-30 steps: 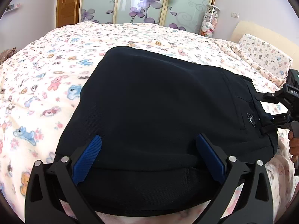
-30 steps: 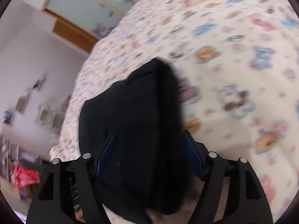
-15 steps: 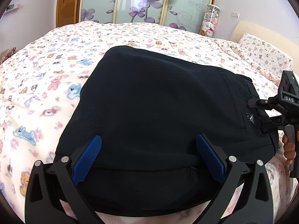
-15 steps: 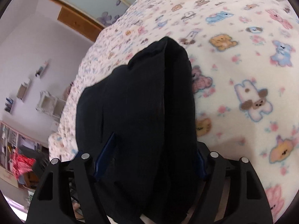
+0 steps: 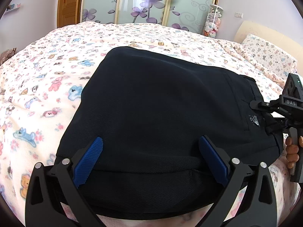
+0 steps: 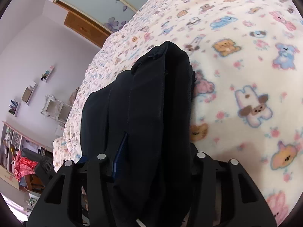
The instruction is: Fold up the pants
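Note:
The black pants lie folded in a thick stack on the bed's animal-print blanket. My left gripper is open, its blue pads on either side of the stack's near folded edge. My right gripper is shut on the waistband end of the pants; it also shows at the right edge of the left wrist view, with a hand on its handle. The right finger of the right gripper is hidden by the cloth.
A pillow and headboard lie at the far right. Sliding wardrobe doors with purple flowers stand beyond the bed. Shelves and a cluttered desk line the wall to the left in the right wrist view.
My right gripper has closed its fingers onto the waistband end of the pants and moved in closer. My left gripper has stayed open at the near fold.

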